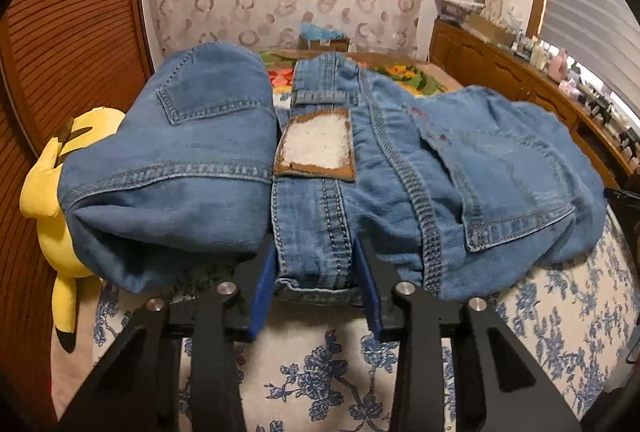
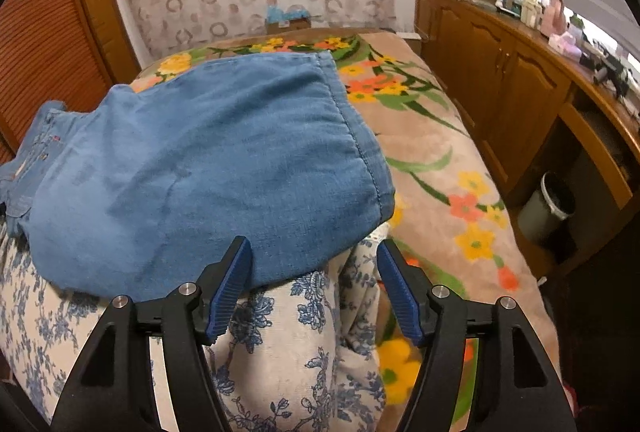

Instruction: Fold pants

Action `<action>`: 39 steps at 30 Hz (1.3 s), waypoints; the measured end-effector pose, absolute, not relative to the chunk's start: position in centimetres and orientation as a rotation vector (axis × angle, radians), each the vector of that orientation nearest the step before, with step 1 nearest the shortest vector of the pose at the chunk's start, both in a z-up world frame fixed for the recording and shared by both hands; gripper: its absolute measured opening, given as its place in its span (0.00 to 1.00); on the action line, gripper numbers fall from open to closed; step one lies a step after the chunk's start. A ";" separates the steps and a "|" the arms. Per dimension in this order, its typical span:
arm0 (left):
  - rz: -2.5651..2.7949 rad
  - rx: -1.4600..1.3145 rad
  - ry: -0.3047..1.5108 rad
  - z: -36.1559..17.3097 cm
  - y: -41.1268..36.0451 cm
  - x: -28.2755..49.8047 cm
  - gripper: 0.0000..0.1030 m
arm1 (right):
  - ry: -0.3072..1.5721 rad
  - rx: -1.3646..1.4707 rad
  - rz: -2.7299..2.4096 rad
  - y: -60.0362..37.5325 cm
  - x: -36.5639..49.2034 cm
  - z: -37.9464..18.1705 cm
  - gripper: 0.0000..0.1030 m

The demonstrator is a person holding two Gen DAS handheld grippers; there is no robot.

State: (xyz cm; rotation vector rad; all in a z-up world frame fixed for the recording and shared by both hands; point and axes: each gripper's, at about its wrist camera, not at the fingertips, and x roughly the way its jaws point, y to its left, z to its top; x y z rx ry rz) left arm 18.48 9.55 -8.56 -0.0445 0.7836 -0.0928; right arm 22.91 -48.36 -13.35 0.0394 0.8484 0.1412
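Blue denim pants (image 1: 224, 167) lie bunched on a bed, back side up, with back pockets and a brown waistband patch (image 1: 316, 147) showing. My left gripper (image 1: 316, 268) is at the waistband, its blue pads on either side of the belt-loop section, gripping the cloth. In the right wrist view the folded leg part of the pants (image 2: 208, 167) lies flat. My right gripper (image 2: 314, 264) is open at the pants' near edge, left pad (image 2: 236, 272) touching the denim, nothing held.
A blue-and-white floral sheet (image 1: 320, 372) covers the near bed; a flowered brown blanket (image 2: 440, 167) lies to the right. A yellow plush toy (image 1: 52, 191) sits left. A wooden cabinet (image 2: 500, 71) and a bin (image 2: 548, 207) stand right.
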 end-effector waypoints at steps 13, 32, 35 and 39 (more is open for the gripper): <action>-0.080 -0.007 0.797 -8.1 8.6 18.9 0.25 | 0.868 0.103 0.198 -47.7 25.5 -13.6 0.52; 0.022 -0.025 0.573 -2.4 12.1 10.5 0.00 | 0.639 -0.050 0.140 -46.2 19.9 -7.8 0.02; 0.003 -0.009 0.598 -3.0 12.5 9.8 0.00 | 0.634 -0.076 0.138 -45.7 18.6 -7.5 0.02; -0.040 -0.040 0.647 -4.5 12.4 11.5 0.03 | 0.661 -0.114 0.123 -44.9 19.1 -8.5 0.02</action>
